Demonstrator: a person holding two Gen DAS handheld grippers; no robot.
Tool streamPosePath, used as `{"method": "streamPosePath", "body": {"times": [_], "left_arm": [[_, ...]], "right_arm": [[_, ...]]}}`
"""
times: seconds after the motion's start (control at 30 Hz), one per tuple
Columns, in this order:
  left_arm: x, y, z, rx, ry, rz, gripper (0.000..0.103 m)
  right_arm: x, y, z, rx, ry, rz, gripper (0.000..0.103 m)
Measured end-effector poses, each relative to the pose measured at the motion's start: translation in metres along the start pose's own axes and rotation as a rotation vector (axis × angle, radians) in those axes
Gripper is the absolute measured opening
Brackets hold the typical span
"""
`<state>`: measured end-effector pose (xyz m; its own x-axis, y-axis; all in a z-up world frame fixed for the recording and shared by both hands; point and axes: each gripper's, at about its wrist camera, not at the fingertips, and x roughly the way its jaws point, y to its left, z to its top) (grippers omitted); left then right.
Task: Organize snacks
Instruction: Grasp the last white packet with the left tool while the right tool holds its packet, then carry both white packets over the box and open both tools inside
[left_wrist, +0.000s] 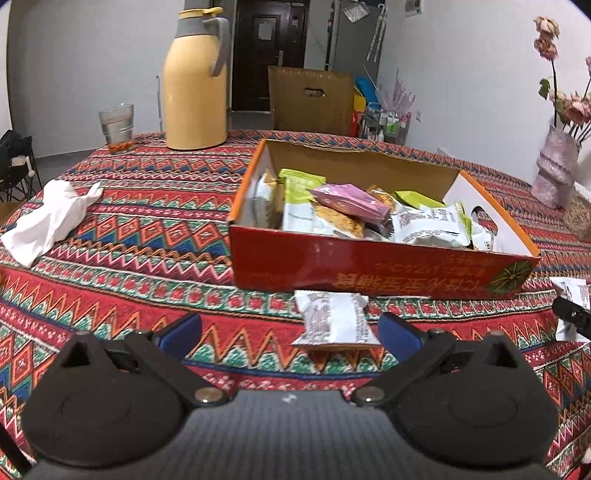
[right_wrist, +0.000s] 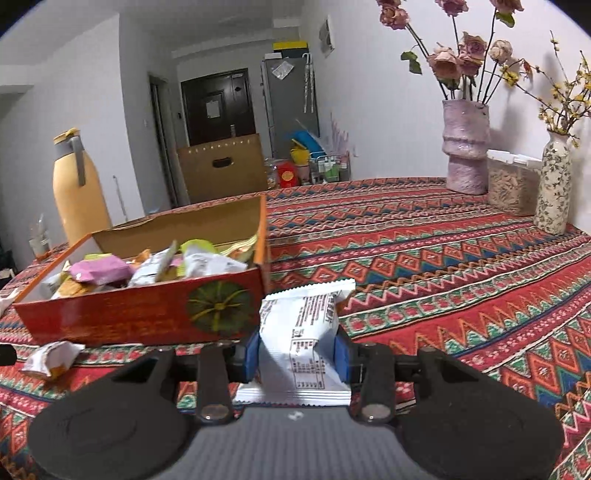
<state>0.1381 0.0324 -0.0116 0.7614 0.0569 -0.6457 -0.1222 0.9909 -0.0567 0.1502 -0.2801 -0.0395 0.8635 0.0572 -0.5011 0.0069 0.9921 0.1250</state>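
Your right gripper (right_wrist: 298, 356) has its fingers pinched on a white packet (right_wrist: 303, 332), lifted clear beside the box (right_wrist: 147, 314) for dropping in. Your left gripper (left_wrist: 290, 328), fingers wide and empty, faces another packet (left_wrist: 332, 319) lying just before the box.

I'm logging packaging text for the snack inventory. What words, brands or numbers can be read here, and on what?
Nothing can be quoted with confidence.
Red box: yellow characters, upside down and blurred.
White packet in the right gripper: tiny, unreadable print.
White packet on the cloth: blurred print.
Door notice: too small.
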Motion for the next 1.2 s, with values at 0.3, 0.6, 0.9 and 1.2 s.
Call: {"method": "streamPosePath", "body": {"times": [0.3, 0.6, 0.9, 1.2], "left_arm": [[0.023, -0.028, 0.014, 0.057, 0.038, 0.022, 0.103], [0.060, -0.045, 0.012, 0.082, 0.135, 0.029, 0.045], [0.038, -0.034, 0.001, 0.095, 0.087, -0.023, 0.036], [-0.010, -0.038, 0.034, 0.112, -0.108, -0.037, 0.036]], "right_arm": [[0.011, -0.006, -0.004, 0.012, 0.019, 0.012, 0.039], [0.006, -0.003, -0.006, 0.001, 0.012, 0.047, 0.039], [-0.014, 0.007, 0.003, -0.036, -0.037, 0.098, 0.039], [-0.018, 0.035, 0.035, -0.103, -0.114, 0.154, 0.039]]}}
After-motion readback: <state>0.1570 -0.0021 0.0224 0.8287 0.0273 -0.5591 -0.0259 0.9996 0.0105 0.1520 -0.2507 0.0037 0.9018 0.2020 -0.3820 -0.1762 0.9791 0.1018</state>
